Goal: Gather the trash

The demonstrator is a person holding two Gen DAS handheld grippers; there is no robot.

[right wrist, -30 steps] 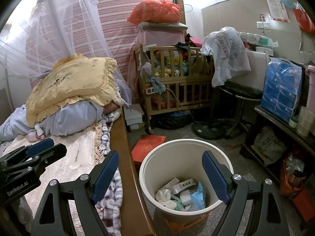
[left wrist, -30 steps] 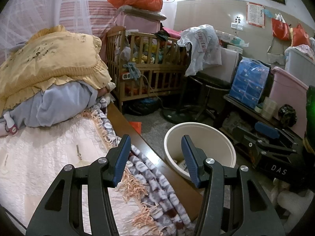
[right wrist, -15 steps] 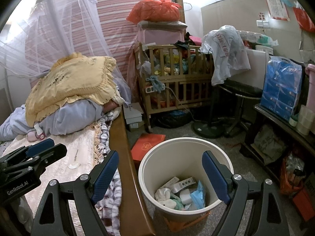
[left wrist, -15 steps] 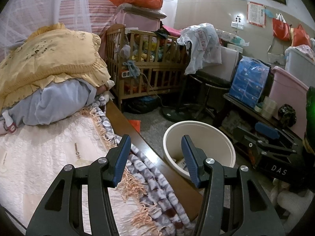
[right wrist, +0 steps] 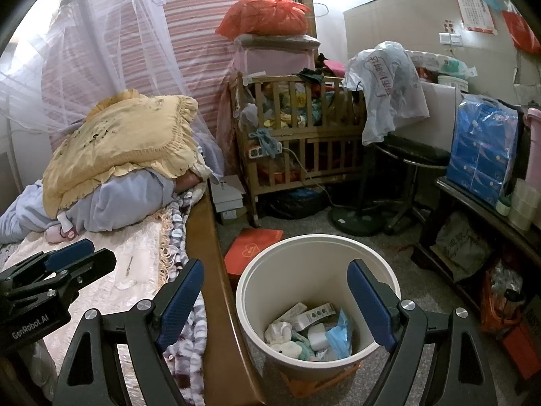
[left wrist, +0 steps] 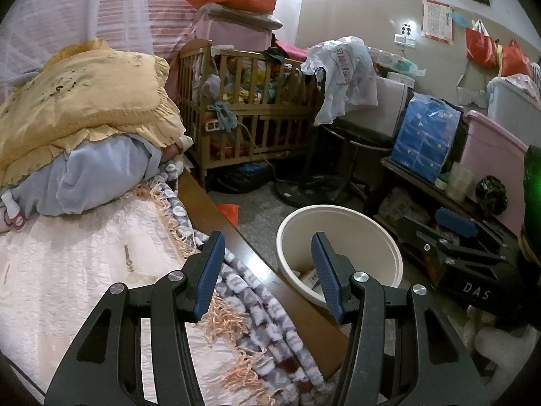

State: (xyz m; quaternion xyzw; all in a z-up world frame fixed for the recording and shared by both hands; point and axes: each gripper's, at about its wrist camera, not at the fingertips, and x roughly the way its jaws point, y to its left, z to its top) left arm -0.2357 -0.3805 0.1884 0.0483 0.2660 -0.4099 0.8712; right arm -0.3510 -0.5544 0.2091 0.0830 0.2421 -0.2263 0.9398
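A cream waste bin [right wrist: 318, 241] stands on the floor beside the bed and holds several bits of trash [right wrist: 311, 331]: tissues, small boxes and a blue wrapper. My right gripper [right wrist: 275, 299] hovers over its near rim, open wide and empty. Over the bed's wooden edge my left gripper [left wrist: 267, 274] is open too, with nothing between its fingers; the bin [left wrist: 341, 213] lies just to its right. A small thin object [left wrist: 128, 260] lies on the pink quilt. Each gripper shows in the other's view: the left gripper [right wrist: 64, 260] and the right gripper [left wrist: 456, 228].
The bed [left wrist: 84, 253] carries a yellow pillow [left wrist: 84, 94] on blue bedding and a fringed blanket [left wrist: 257, 304]. A wooden crib [right wrist: 297, 135], a stool [right wrist: 410, 152], a fan base [right wrist: 355, 218], an orange box [right wrist: 253, 248] and a low shelf [right wrist: 473, 196] crowd the floor around the bin.
The left wrist view has shifted slightly, with the bedding sliding a little to the left in it. The right gripper has held still. Both jaws keep the same gap.
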